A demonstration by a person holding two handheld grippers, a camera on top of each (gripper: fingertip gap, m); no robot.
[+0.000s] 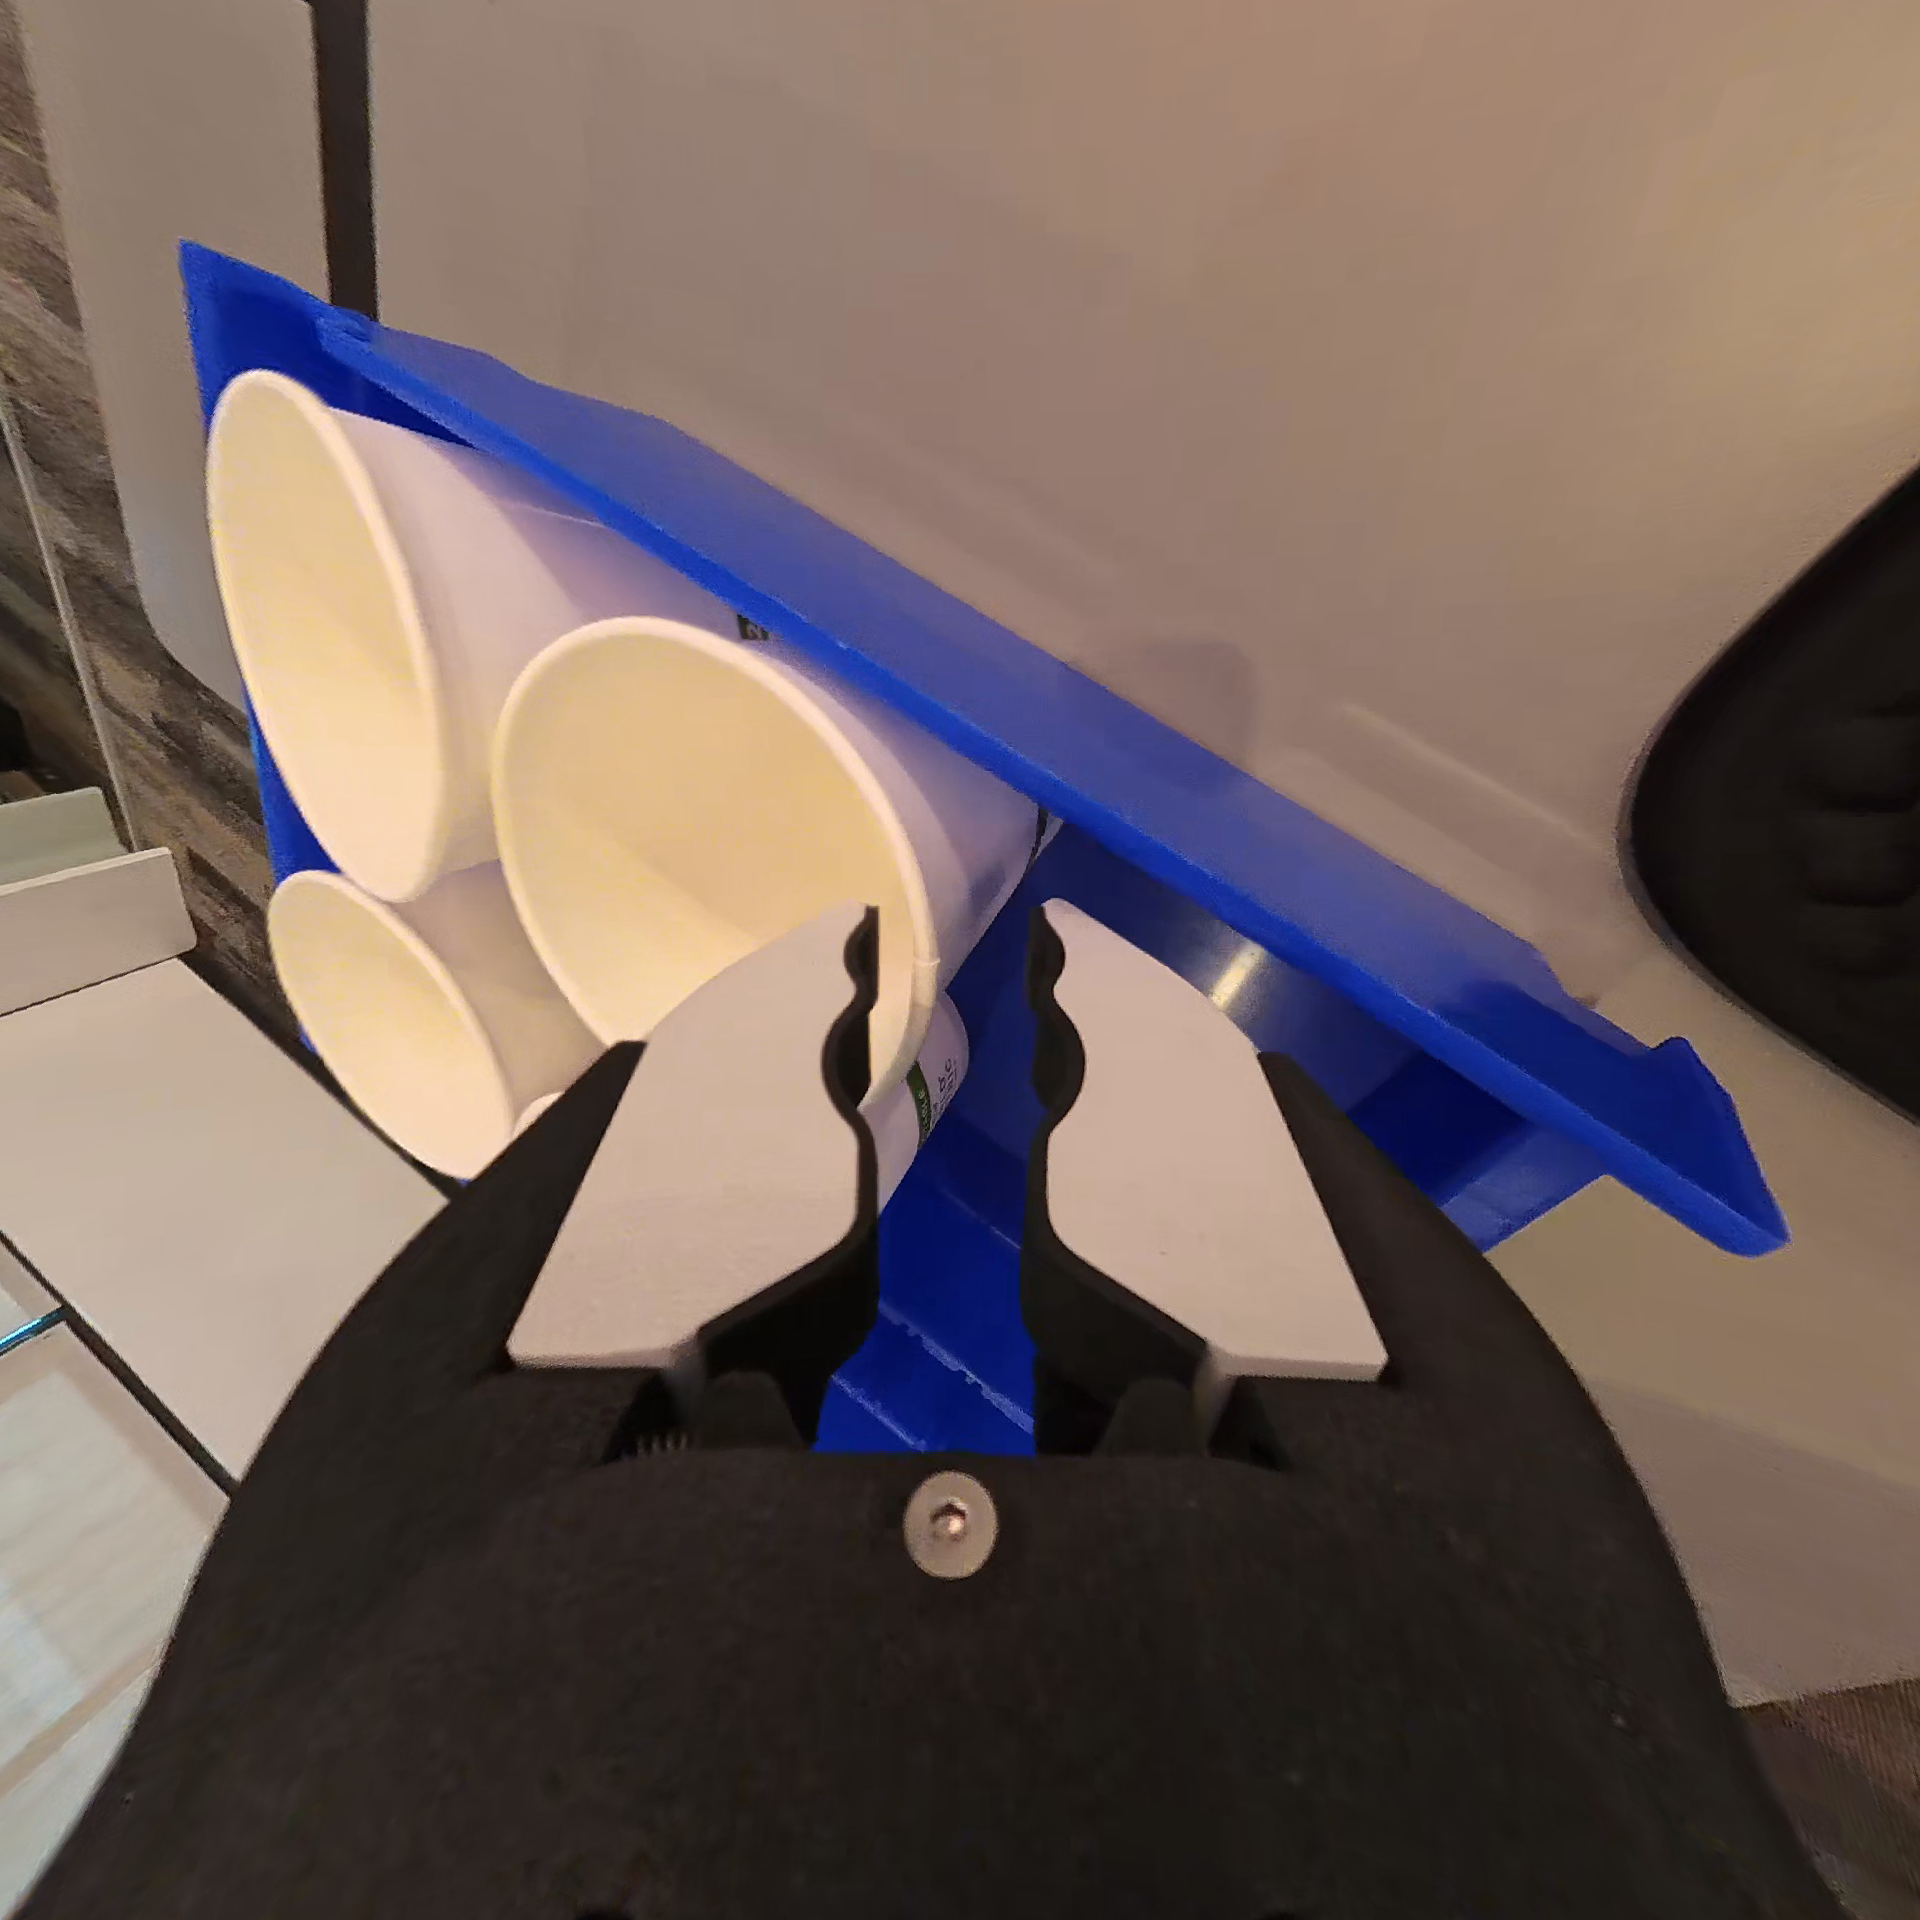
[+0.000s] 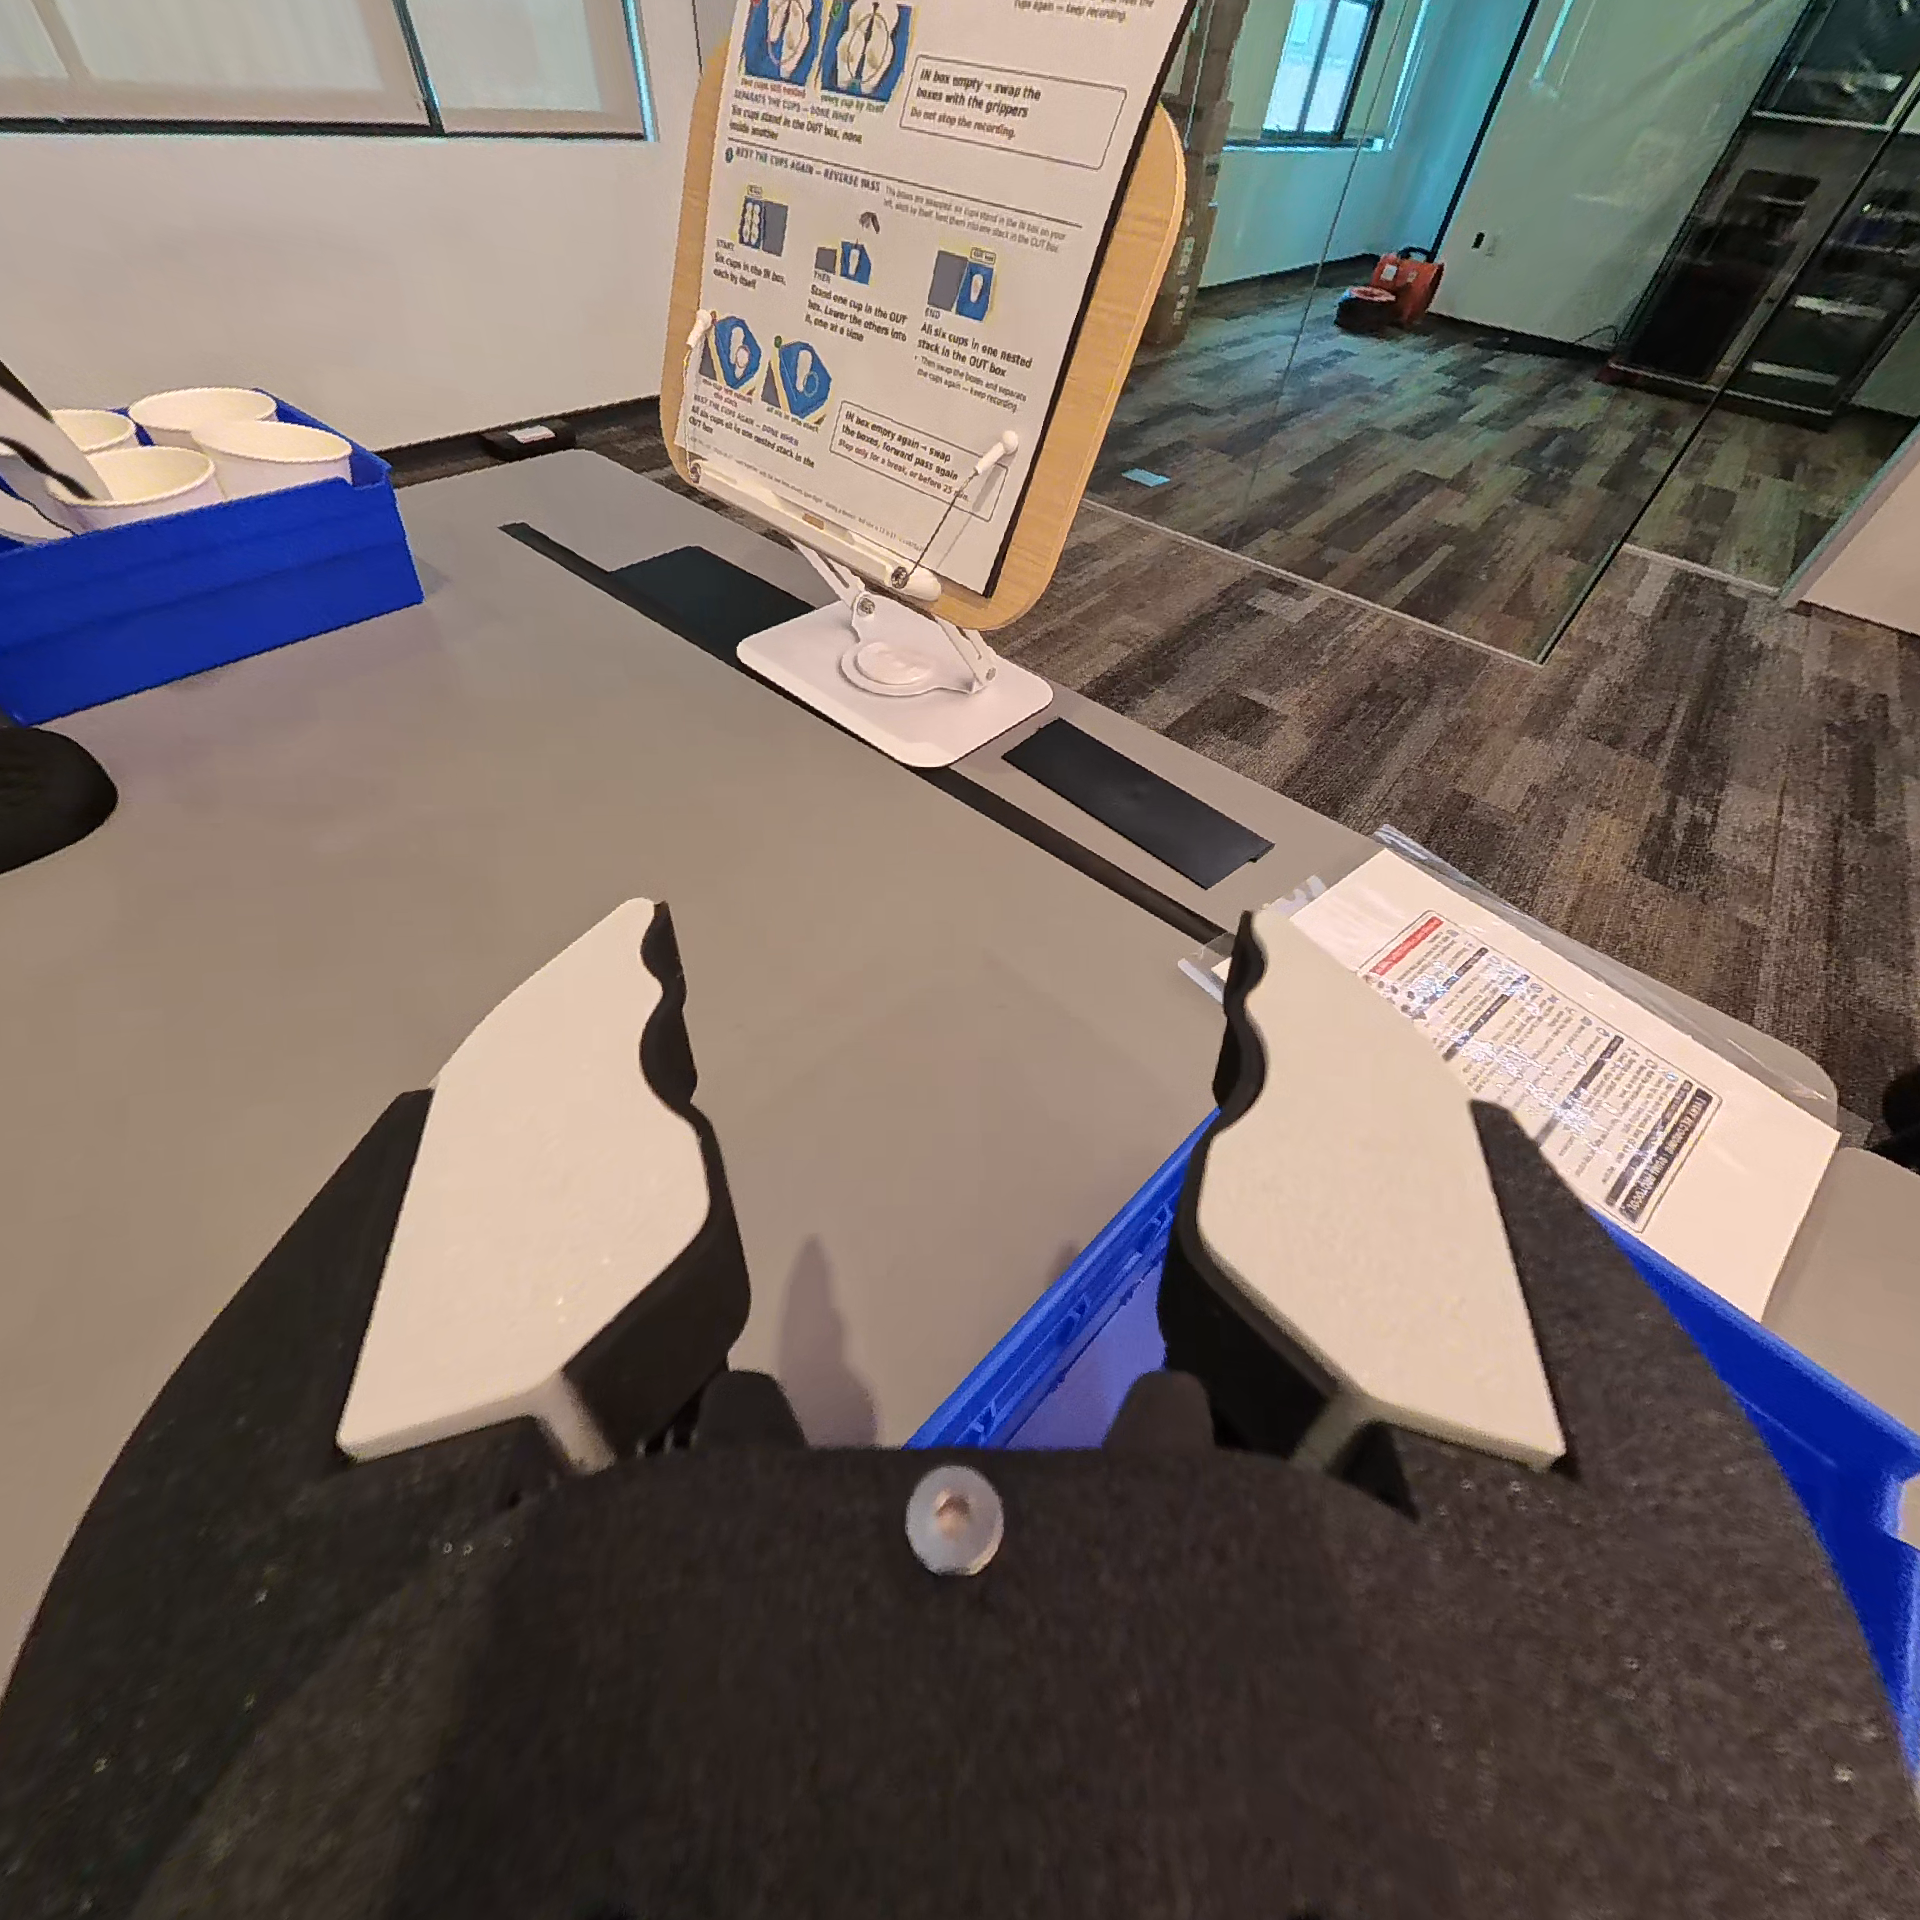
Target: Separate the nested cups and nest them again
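Between left claw [image 1: 951,920] fingers, parted: cup [image 1: 707,821] rim; right claw [image 2: 951,925] wide apart, empty.

Four white paper cups [image 2: 192,447] stood in the far blue bin [image 2: 208,592], left of the sign stand [image 2: 914,312]. Two blue bins in all, the second [image 2: 1091,1340] nearer than that stand. One stand, one printed sheet [image 2: 1538,1081] to its right, two grippers.

Grey table [image 2: 436,935] — blue bin [image 2: 208,582], document stand [image 2: 894,686], laminated sheet [image 2: 1538,1070].
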